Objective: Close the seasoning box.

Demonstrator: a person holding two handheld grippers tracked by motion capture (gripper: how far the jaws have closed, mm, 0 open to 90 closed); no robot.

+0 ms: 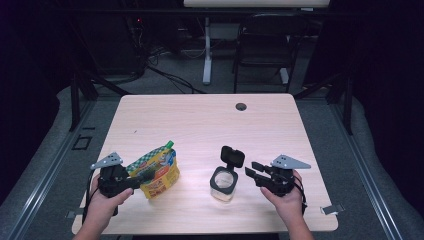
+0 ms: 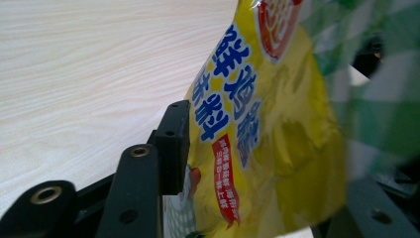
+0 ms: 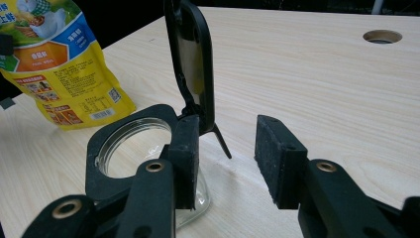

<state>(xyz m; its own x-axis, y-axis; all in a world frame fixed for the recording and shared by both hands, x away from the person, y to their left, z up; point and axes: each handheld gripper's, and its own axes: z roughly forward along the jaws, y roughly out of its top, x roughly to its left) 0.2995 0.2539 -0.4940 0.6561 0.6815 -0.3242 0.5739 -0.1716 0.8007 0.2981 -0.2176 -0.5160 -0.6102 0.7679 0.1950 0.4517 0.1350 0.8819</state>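
We judged the work barely begun: the jar (image 1: 222,184) stood near the table's (image 1: 200,120) front edge with its lid (image 1: 232,156) flipped up, the yellow pouch (image 1: 157,172) just left of it, nothing poured. Our left gripper (image 1: 142,176) had its jaws spread around the pouch, our right gripper (image 1: 255,172) gaped empty beside the jar. The right gripper view gave the jar's empty mouth (image 3: 133,146); the left gripper view gave the pouch's print (image 2: 237,94).
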